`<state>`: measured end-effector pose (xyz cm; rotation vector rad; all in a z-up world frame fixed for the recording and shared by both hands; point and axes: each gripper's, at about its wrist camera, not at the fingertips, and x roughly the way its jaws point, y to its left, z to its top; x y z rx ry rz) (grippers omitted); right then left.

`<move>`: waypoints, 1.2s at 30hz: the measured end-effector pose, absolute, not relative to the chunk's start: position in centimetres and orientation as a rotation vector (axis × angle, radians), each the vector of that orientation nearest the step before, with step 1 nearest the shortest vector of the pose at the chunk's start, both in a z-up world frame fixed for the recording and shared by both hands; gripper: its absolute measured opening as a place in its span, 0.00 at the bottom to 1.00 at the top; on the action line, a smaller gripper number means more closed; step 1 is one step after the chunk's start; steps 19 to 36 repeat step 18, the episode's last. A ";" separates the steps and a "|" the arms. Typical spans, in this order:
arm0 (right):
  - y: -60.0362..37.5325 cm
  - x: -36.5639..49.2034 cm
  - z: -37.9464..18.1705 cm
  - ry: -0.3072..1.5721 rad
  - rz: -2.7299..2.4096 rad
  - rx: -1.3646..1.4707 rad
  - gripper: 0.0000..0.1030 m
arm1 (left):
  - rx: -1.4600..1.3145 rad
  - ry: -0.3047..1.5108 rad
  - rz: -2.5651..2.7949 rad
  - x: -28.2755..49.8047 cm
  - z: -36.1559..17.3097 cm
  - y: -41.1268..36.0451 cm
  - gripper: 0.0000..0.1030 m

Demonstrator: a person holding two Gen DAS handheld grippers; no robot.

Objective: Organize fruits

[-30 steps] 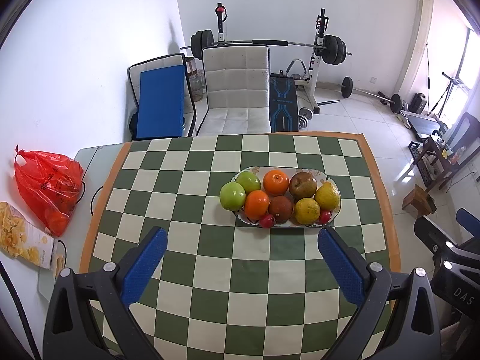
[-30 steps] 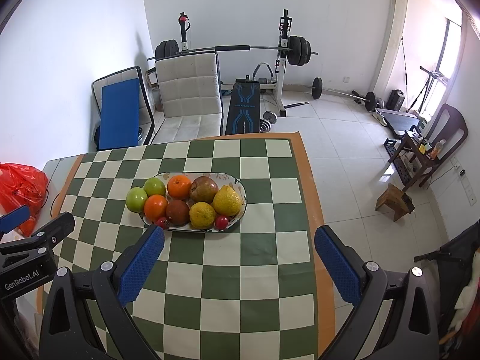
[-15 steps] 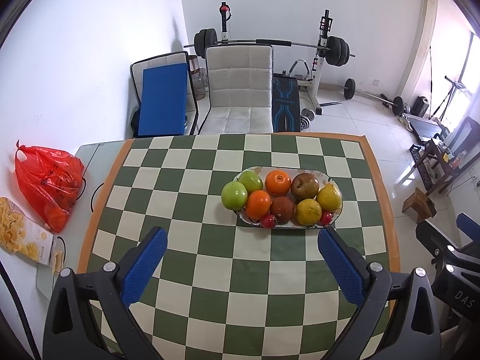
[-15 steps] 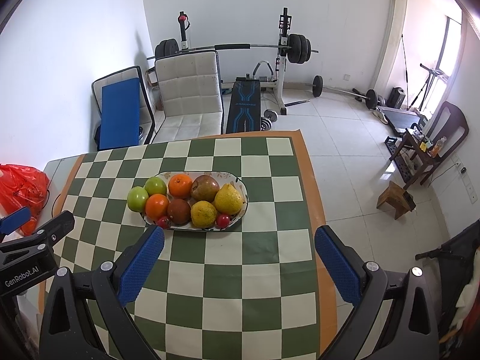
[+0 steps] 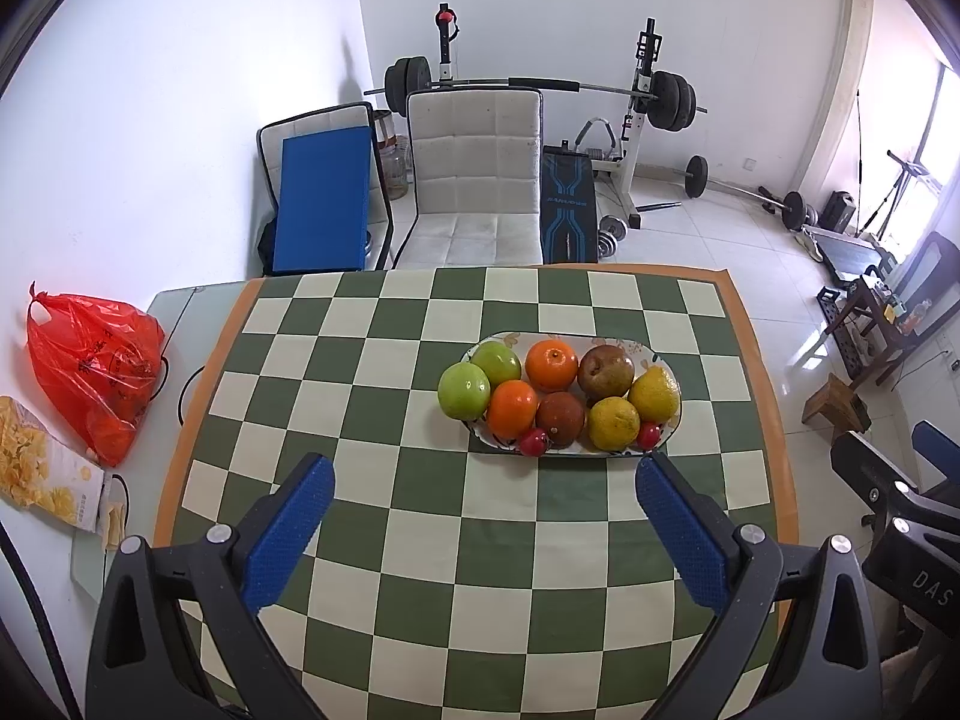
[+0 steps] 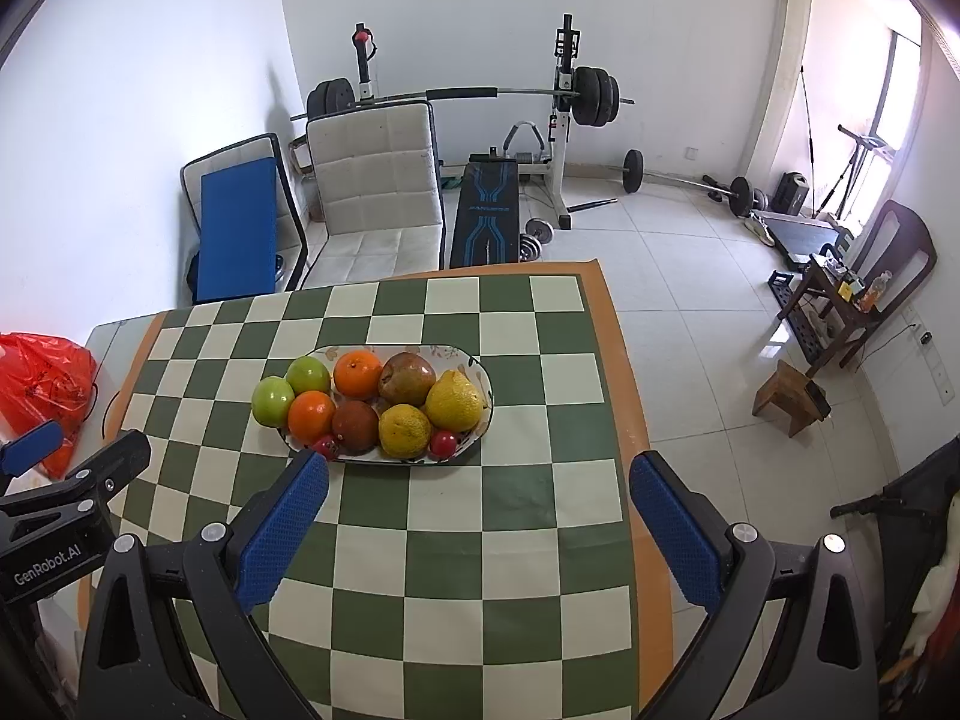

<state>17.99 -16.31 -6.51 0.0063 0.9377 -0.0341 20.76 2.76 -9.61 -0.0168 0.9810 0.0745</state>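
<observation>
Fruit fills an oval plate [image 5: 651, 354] resting on the green-and-cream checkered tablecloth [image 5: 420, 510], slightly toward 1 o'clock from the cloth's middle in the left wrist view. At the plate's 9 o'clock end two green apples [image 5: 463, 390] touch each other. Next come two oranges [image 5: 511, 408], then a brown pear [image 5: 606, 369] and a darker brown fruit [image 5: 560, 417], with two yellow citrus fruits [image 5: 613, 422] toward 3 o'clock. Two small red fruits [image 5: 533, 442] sit along the 6 o'clock rim.

Above the cloth, the left gripper [image 5: 483, 513] has its blue-padded fingers [image 5: 288, 531] spread wide with nothing between them, well short of the plate. Likewise, the right gripper [image 6: 477, 510] is spread wide and empty; in its own view the tip of its 9 o'clock finger overlaps the plate's near rim [image 6: 396, 461].

A red plastic bag [image 5: 96, 372] lies off the cloth at 9 o'clock, a yellow printed box [image 5: 42, 474] just beside it. A white padded chair [image 5: 474, 180] stands at the table's 12 o'clock side.
</observation>
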 end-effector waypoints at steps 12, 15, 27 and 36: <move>-16.4 18.0 -6.3 0.938 -0.033 0.014 0.99 | -0.016 0.979 0.075 20.8 -9.6 2.7 1.00; -16.4 18.0 -6.3 0.944 -0.032 0.016 0.99 | -0.016 0.977 0.073 20.8 -9.6 2.7 1.00; -16.2 18.2 -6.0 0.946 -0.033 0.019 0.99 | -0.018 0.977 0.071 20.8 -9.6 2.7 1.00; -16.2 18.2 -6.0 0.946 -0.033 0.019 0.99 | -0.018 0.977 0.071 20.8 -9.6 2.7 1.00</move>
